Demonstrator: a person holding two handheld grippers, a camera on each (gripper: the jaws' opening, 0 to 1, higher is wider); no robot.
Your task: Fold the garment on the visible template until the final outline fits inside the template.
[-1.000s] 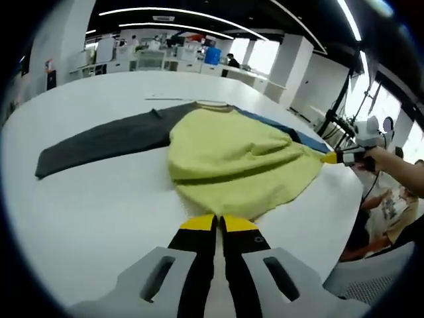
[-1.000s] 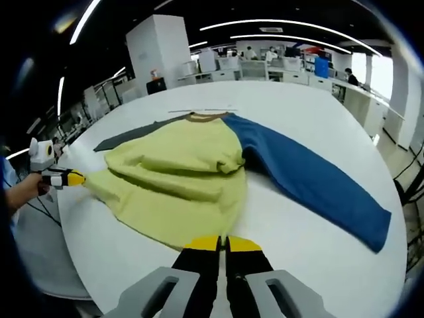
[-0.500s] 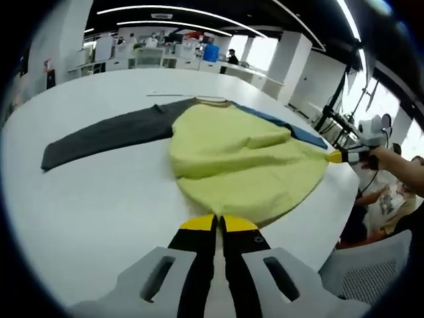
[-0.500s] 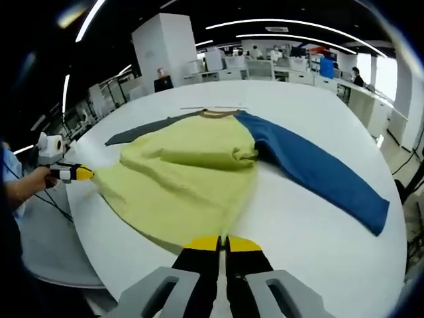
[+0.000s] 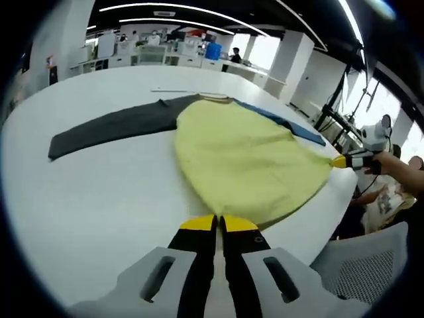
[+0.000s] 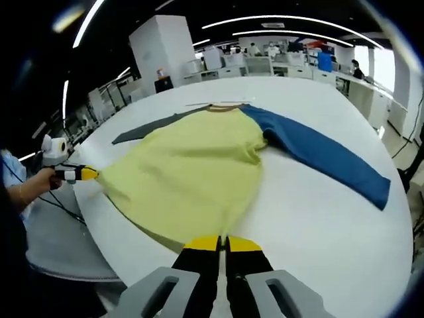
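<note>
The shirt (image 5: 245, 159) lies flat on the white tabletop (image 5: 99, 192). Its long way runs from hem to collar, straight away from both hand-held grippers. The left hand-held gripper (image 5: 217, 224) and the right hand-held gripper (image 6: 222, 244) each pinch a hem corner, equally near. One shirt, two sleeves: gray sleeve (image 5: 112, 126), blue sleeve (image 6: 324, 156).

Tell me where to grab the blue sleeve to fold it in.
Grip the blue sleeve at its cuff end, coming in from the outer table edge: it lies flat and straight, stretched away from the yellow body, so the free cuff lifts easiest.
</note>
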